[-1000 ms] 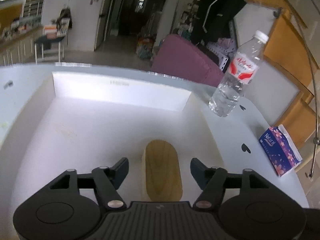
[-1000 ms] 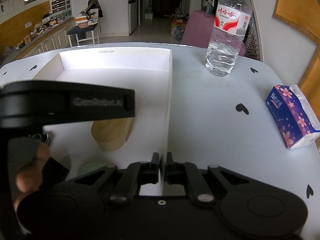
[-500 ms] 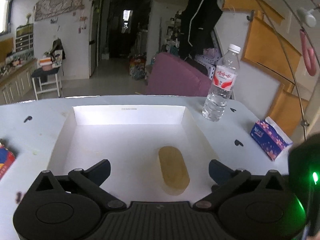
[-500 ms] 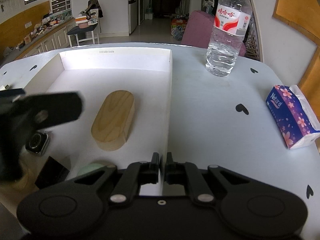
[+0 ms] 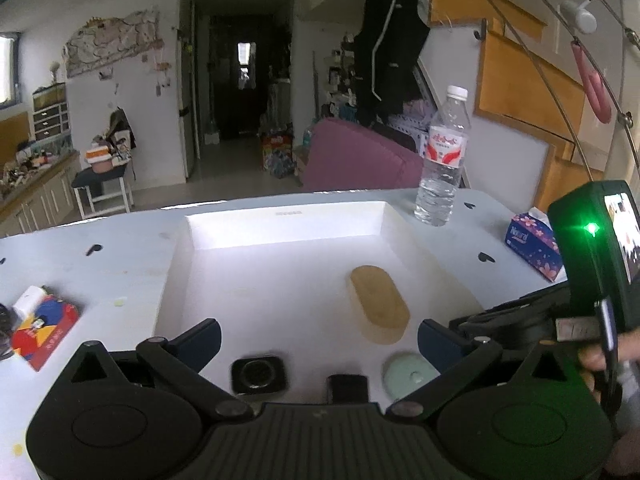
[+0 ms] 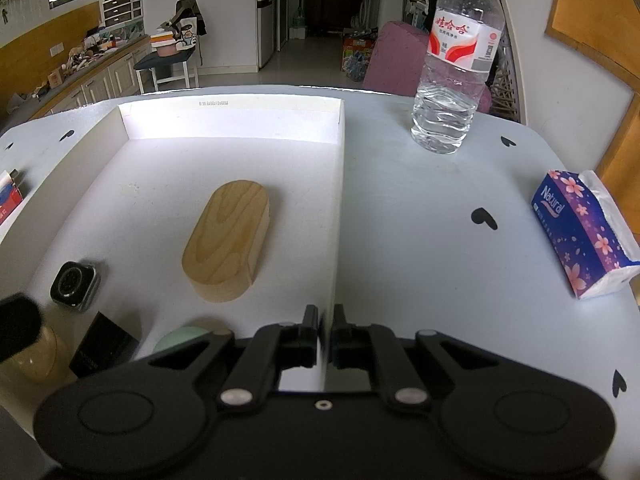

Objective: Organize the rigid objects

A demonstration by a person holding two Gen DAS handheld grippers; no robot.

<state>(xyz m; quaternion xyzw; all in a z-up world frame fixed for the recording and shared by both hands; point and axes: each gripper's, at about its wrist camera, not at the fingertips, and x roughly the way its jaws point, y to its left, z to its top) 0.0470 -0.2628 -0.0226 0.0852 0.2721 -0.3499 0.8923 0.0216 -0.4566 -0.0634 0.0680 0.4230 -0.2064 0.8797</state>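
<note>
- The left tool (image 5: pixel 318 338) is spread wide with nothing between its pads, hanging over the near end of the white tray (image 5: pixel 182 248).
- Just ahead of it and a little to its right, the oval wooden block (image 5: pixel 378 304) lies flat on the tray floor, clear of both fingers.
- Right under its fingertips sit a small black square device (image 5: pixel 259 374), a dark box (image 5: pixel 347 388) and a pale green disc (image 5: pixel 408 376), all inside the tray.
- The right tool (image 6: pixel 326 330) is pressed together, pinching the tray's right wall (image 6: pixel 338 216) near its near corner.
- From the right tool, the wooden block (image 6: pixel 226 242) lies ahead to the left; a water bottle (image 6: pixel 456 64) stands ahead to the right on the surface (image 6: pixel 420 240), with a tissue pack (image 6: pixel 580 232) far right.
- Left of the left tool, a red and blue box (image 5: pixel 44 330) lies on the surface outside the tray.
</note>
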